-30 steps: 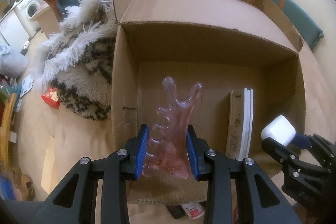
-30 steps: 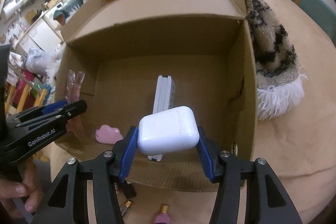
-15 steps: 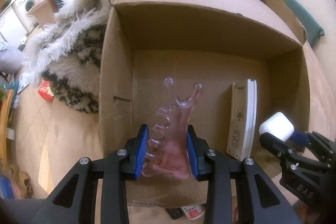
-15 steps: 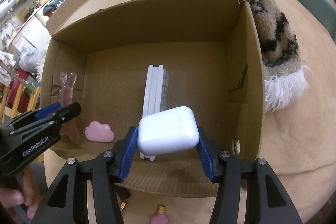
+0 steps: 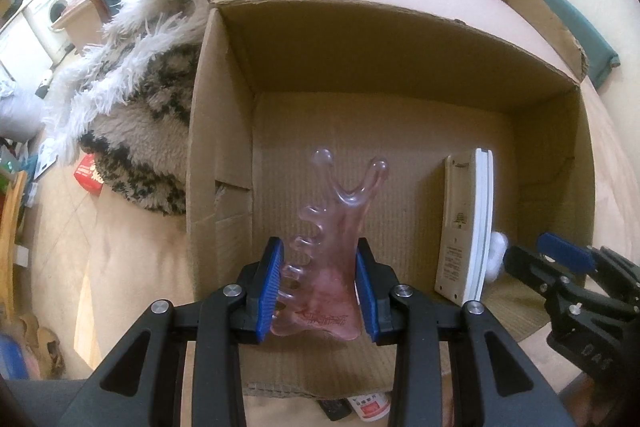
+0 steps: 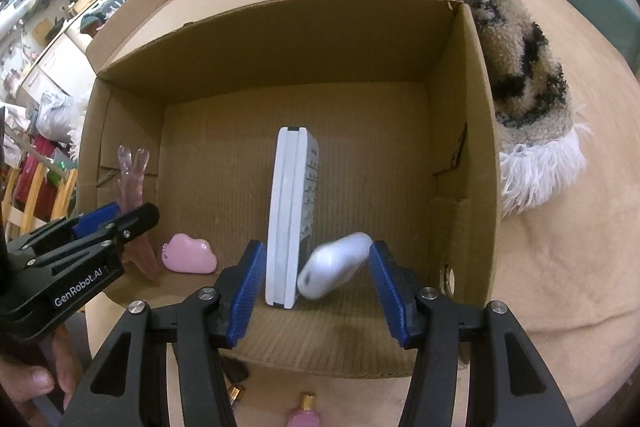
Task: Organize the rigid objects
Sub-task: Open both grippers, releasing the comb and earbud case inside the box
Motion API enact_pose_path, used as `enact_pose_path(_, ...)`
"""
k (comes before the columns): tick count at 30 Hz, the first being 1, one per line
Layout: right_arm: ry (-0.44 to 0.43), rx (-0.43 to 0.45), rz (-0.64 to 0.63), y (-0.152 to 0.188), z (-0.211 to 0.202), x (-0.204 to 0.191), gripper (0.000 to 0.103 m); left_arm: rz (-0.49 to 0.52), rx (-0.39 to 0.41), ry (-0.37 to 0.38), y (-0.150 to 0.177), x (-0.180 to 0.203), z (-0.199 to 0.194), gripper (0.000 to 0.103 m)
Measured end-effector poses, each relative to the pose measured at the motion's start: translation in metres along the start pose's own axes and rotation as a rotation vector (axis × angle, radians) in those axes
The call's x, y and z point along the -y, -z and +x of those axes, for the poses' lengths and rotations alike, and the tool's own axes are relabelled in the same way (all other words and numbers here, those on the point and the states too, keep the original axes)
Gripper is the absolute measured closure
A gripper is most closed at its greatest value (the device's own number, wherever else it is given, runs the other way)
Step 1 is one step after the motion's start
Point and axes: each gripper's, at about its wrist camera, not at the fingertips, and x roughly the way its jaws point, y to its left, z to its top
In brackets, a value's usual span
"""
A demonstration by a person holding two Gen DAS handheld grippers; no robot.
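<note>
My right tongs (image 6: 316,291) are spread, the white case (image 6: 334,271) tipping blurred against the remote (image 6: 292,215) inside the box (image 6: 464,155), while my left tongs (image 5: 318,287) pinch the pink scraper (image 5: 332,247), best lowered flat, left of the remote.

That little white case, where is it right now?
In the right wrist view the white case sits tilted inside the cardboard box, between the open right tongs, beside the upright remote control.
</note>
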Motion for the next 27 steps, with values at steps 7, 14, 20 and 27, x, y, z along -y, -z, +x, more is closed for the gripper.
enact_pose_path(7, -0.079, 0.065, 0.043, -0.005, -0.015, 0.004, 0.031, 0.012, 0.037, -0.015, -0.003, 0.001, -0.013, 0.056)
enact_pose_path(14, -0.108, 0.103, 0.074, -0.009, -0.024, 0.01, 0.013, -0.006, 0.044, 0.005, -0.004, 0.0, -0.022, 0.044)
enact_pose_path(20, -0.101, 0.095, 0.073, -0.006, -0.022, 0.008, 0.013, -0.019, 0.04, 0.006, -0.006, -0.001, -0.022, 0.044)
enact_pose_path(27, -0.096, 0.093, 0.068, -0.007, -0.02, 0.005, 0.013, -0.021, 0.036, 0.004, -0.006, -0.002, -0.021, 0.043)
